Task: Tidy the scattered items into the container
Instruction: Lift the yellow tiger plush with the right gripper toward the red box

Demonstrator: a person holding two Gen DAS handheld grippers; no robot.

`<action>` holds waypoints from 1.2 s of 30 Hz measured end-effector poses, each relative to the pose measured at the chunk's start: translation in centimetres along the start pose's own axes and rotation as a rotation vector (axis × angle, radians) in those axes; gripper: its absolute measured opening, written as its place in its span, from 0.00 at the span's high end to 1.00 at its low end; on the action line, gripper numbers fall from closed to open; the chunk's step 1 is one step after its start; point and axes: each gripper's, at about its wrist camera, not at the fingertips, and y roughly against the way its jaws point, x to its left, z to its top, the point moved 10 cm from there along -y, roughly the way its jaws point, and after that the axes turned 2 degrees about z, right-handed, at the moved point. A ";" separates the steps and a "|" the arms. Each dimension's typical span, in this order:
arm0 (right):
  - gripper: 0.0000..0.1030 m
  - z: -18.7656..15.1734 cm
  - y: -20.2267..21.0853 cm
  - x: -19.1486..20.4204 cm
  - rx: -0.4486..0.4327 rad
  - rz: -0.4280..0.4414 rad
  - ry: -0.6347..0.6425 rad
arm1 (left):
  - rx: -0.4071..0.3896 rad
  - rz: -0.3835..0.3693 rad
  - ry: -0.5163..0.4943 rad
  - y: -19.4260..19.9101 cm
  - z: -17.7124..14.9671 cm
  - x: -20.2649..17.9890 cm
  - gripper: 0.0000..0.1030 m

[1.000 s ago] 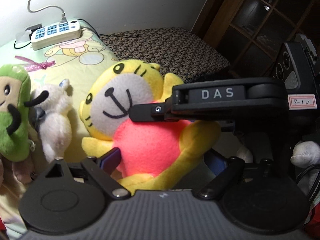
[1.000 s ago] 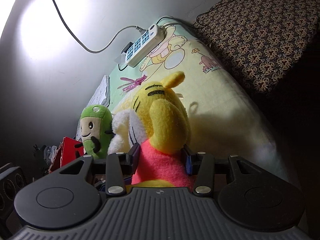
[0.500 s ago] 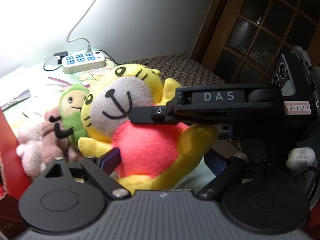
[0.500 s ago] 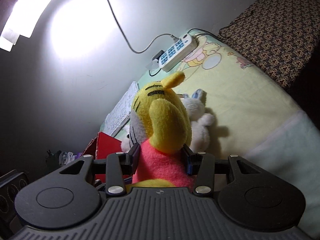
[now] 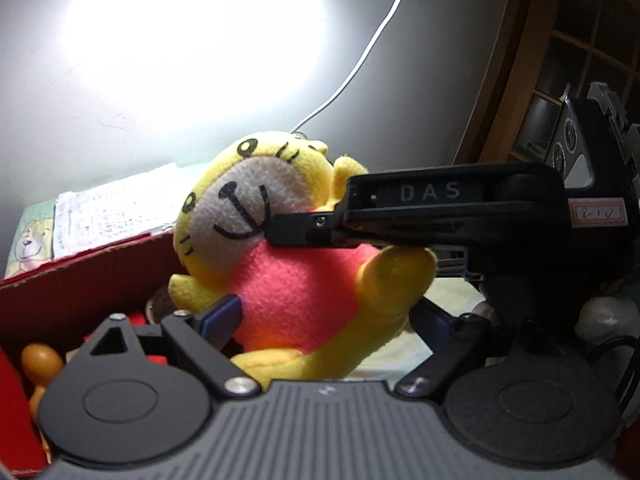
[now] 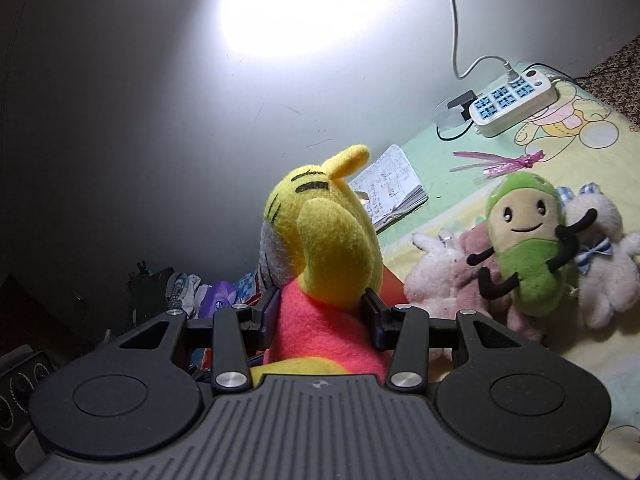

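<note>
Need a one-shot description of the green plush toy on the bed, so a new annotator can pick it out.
Start at the white power strip against the wall on the pale cartoon-print bed sheet. Nearer the camera lies a heap of soft toys; the green plush toy lies on top, between the pink bunny and the white toy with a blue bow. It alone is green, bean-shaped, with a beige smiling face and thin black limbs.
</note>
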 end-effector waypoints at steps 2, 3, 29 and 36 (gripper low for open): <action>0.56 -0.3 -1.4 0.7 0.002 -0.028 0.023 | 0.002 0.008 0.015 0.1 -0.3 1.6 0.12; 0.56 -0.4 -2.0 0.9 0.003 -0.044 0.037 | 0.006 0.012 0.021 0.0 -0.6 2.4 0.12; 0.61 -4.8 -11.9 0.5 0.184 -0.367 0.323 | 0.161 0.023 0.113 -3.9 -4.7 10.0 0.03; 0.53 -4.8 -11.5 0.7 0.174 -0.318 0.301 | 0.174 0.004 0.126 -3.5 -5.1 9.3 0.00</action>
